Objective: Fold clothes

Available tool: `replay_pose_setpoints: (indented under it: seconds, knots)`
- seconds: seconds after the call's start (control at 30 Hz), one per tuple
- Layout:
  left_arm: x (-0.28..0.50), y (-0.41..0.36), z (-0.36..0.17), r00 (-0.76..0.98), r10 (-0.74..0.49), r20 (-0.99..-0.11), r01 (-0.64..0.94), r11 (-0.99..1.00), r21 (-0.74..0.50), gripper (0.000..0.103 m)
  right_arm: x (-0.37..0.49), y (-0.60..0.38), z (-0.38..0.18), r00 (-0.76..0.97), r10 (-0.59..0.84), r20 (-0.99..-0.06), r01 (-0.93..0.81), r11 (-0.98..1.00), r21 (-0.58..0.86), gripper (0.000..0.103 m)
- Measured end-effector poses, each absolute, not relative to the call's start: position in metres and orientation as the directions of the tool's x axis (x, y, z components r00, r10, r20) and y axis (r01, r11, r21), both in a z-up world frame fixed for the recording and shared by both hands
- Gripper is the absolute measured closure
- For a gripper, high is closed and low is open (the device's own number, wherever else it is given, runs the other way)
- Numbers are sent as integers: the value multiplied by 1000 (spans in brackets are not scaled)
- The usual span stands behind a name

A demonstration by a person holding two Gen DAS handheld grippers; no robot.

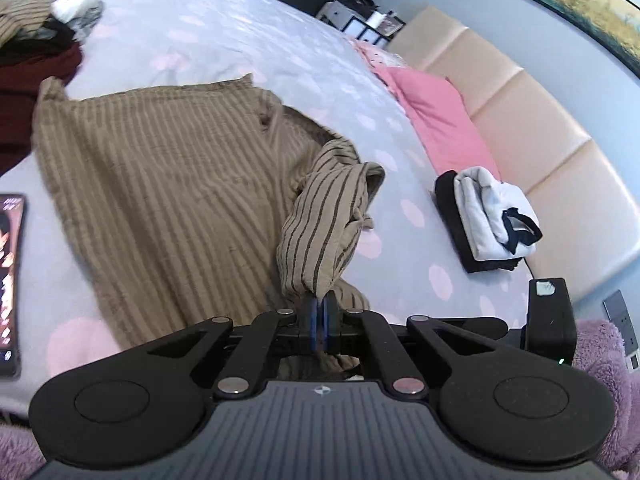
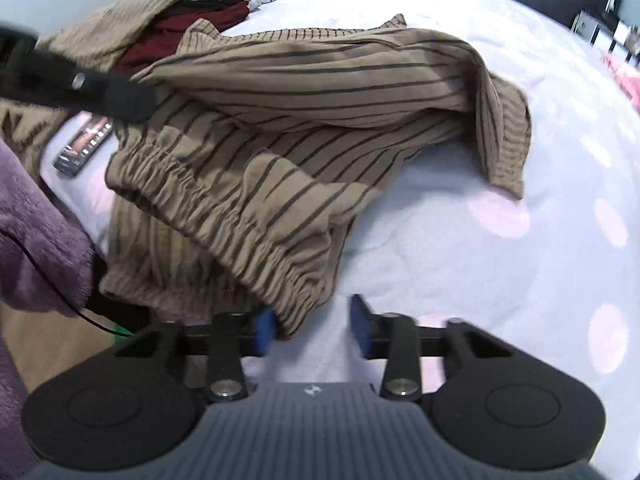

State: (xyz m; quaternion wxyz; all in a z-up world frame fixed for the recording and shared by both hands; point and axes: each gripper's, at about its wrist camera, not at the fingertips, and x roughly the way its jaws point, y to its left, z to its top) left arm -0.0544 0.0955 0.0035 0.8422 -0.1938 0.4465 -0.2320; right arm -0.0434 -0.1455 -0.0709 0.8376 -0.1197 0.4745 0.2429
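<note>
A tan garment with dark stripes [image 1: 160, 184] lies spread on the bed. My left gripper [image 1: 320, 312] is shut on a bunched part of it, and that striped fold [image 1: 324, 220] rises from the blue pads. In the right wrist view the same garment [image 2: 320, 92] lies crumpled, with its gathered elastic waistband [image 2: 224, 224] toward me. My right gripper [image 2: 314, 326] stands open just above the sheet. The waistband's corner lies against the left pad and the right pad is clear of cloth. A black blurred linkage [image 2: 80, 84] reaches the cloth at upper left.
The bed has a pale sheet with pink dots [image 1: 224, 28]. A phone [image 2: 84, 140] lies beside the garment. A heap of unfolded clothes [image 1: 40, 32] sits at the far left, a folded stack [image 1: 488, 220] and pink pillow [image 1: 440, 120] by the headboard. A purple fleece sleeve [image 2: 36, 240] shows at the left.
</note>
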Motion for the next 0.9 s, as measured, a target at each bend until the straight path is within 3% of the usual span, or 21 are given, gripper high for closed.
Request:
replay_pose_setpoints:
  seconds: [0.13,0.27,0.4,0.47,0.5,0.63,0.77,0.9]
  knots:
    - [-60,104,-2,485,-527,-698,174,840,-513,102,-50,-143,-69,437,304,-846,-546,838,19,70]
    - [-68,116,-10,465,-500,-731,133,855,-501,102,-56,-138,-66,441,328,-835,-578,816,15,81]
    - [-75,127,-21,444,-472,-762,87,869,-488,102,-62,-126,-66,456,319,-831,-616,787,-36,80]
    - [-78,132,-27,425,-456,-782,64,877,-477,102,-65,-120,-65,464,315,-828,-634,771,-62,68]
    - [-79,135,-31,414,-448,-792,51,880,-471,102,-65,-119,-66,466,308,-830,-638,767,-73,67]
    - [-80,137,-46,363,-436,-823,35,889,-456,102,-62,-112,-69,444,312,-840,-657,751,-67,68]
    - [-77,132,-59,327,-411,-851,36,905,-423,102,-64,-109,-70,433,314,-845,-669,740,-68,80]
    - [-72,132,-63,313,-407,-858,21,906,-423,102,-64,-106,-72,423,313,-850,-671,739,-62,80]
